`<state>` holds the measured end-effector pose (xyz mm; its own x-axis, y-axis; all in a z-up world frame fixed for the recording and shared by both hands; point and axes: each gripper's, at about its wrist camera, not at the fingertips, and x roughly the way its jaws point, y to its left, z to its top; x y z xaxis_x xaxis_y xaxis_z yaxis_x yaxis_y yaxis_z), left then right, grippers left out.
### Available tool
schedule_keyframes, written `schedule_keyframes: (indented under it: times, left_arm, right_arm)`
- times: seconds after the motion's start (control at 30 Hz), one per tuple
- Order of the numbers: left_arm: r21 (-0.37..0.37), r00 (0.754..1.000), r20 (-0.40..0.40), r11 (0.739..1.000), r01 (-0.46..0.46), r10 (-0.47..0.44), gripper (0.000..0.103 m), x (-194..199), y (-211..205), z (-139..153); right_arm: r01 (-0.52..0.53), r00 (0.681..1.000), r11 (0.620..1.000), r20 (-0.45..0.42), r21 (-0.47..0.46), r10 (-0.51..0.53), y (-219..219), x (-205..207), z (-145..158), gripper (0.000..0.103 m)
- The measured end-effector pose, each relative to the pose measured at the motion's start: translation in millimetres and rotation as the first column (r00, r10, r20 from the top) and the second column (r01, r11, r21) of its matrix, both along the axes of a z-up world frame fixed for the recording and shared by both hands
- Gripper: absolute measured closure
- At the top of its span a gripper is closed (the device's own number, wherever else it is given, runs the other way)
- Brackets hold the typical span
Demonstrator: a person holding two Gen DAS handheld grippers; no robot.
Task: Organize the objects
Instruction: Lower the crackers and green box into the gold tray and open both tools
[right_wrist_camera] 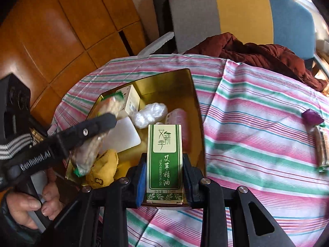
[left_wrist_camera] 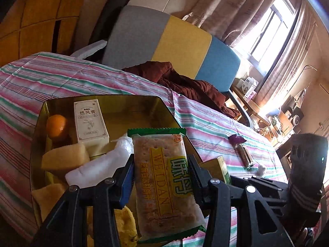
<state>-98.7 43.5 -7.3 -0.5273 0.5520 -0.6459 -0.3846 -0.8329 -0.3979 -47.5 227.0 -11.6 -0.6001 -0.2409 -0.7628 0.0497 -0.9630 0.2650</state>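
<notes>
Left gripper (left_wrist_camera: pixel 160 173) clamping cracker pack (left_wrist_camera: pixel 164 181), right gripper (right_wrist_camera: pixel 164 177) clamping oil box (right_wrist_camera: pixel 164 156), both hovering over tin (right_wrist_camera: pixel 197 107).

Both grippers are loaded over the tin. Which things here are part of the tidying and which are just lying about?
Part of the job:
cracker packet in the left gripper
green oil box in the right gripper
gold tin
purple wrapper and snack bar on the cloth

Lying about:
brown jacket
striped chair

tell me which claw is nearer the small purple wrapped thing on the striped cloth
Right. The right claw, gripping the green essential-oil box, sits between the purple wrapped object and the left claw, which holds a cracker packet.
</notes>
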Motion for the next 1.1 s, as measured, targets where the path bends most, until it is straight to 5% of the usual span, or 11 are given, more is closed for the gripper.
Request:
schedule_keyframes:
  times: [0.1,0.2,0.37,0.53,0.77,1.1]
  left_arm:
    - [0.025,1.0,0.025,1.0,-0.01,0.009,0.055,-8,-4,1]
    - [0.006,0.998,0.058,1.0,-0.026,0.025,0.048,-13,-1,-5]
    - [0.002,0.993,0.108,0.999,-0.045,0.044,0.046,-12,-5,-20]
    - [-0.05,0.997,0.057,0.997,-0.053,0.055,0.046,7,-9,-23]
    - [-0.133,0.999,-0.027,0.99,-0.049,0.046,0.046,34,-7,-18]
    - [-0.23,0.99,-0.12,0.968,-0.095,0.069,0.046,52,-9,-6]
  right_arm:
    - [0.012,1.0,1.0,0.013,0.021,-0.013,-7,-3,-6,0.071]
    - [0.035,0.999,0.998,0.028,0.043,-0.036,-7,-5,-13,0.046]
    - [0.048,0.998,0.998,0.042,0.04,-0.05,-3,3,-19,0.039]
    - [0.061,0.998,0.997,0.03,0.04,-0.062,-4,13,-19,0.028]
    - [0.085,0.996,0.987,-0.033,0.138,-0.082,-15,27,-7,0.0]
    - [0.172,0.984,0.971,-0.077,0.167,-0.161,-2,46,1,0.0]
